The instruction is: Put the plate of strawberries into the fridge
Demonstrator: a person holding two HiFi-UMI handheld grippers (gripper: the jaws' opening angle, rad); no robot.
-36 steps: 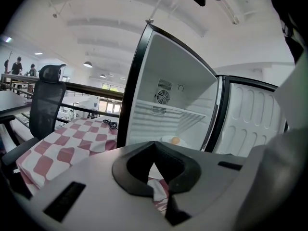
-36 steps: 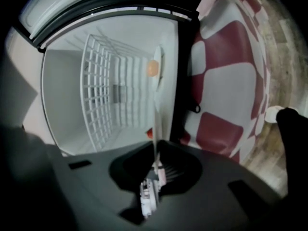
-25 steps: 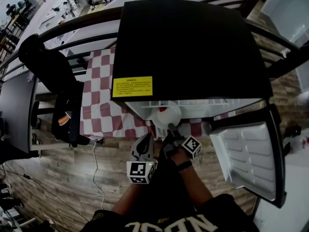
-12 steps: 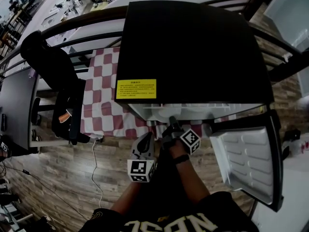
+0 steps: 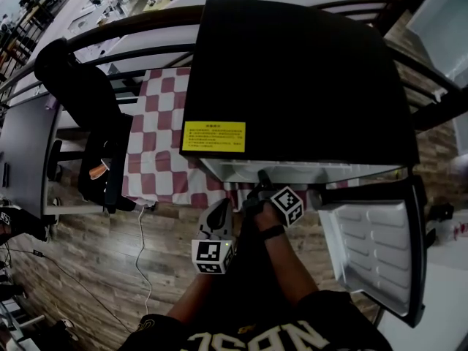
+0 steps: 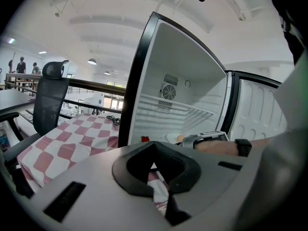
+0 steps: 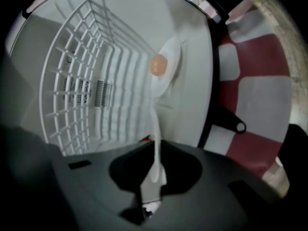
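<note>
**Q:** Where was the plate?

**A:** Inside the fridge (image 5: pixel 292 72), below its wire shelf (image 7: pixel 82 81). The right gripper's (image 7: pixel 154 170) fingers were clamped on the rim of the plate (image 7: pixel 166 71), and one strawberry (image 7: pixel 159 65) showed on it. The left gripper (image 6: pixel 156 182) hung outside the fridge front, fingers closed on nothing.

**Q:** What would the set-down have needed?

**A:** Probably a level plate, so the fruit did not roll. It should go down until its base sat flat on the fridge floor. Whether it already touched could not be told. Only then should the fingers part and draw straight back out.

**Q:** How much room was there?

**A:** It looked tight above, with the shelf over the plate, and a fridge wall was near the rim. The door (image 5: pixel 373 247) stood wide at the fridge's right, leaving the front clear. The cloth-covered bench (image 5: pixel 157 145) lay left of the fridge.
</note>
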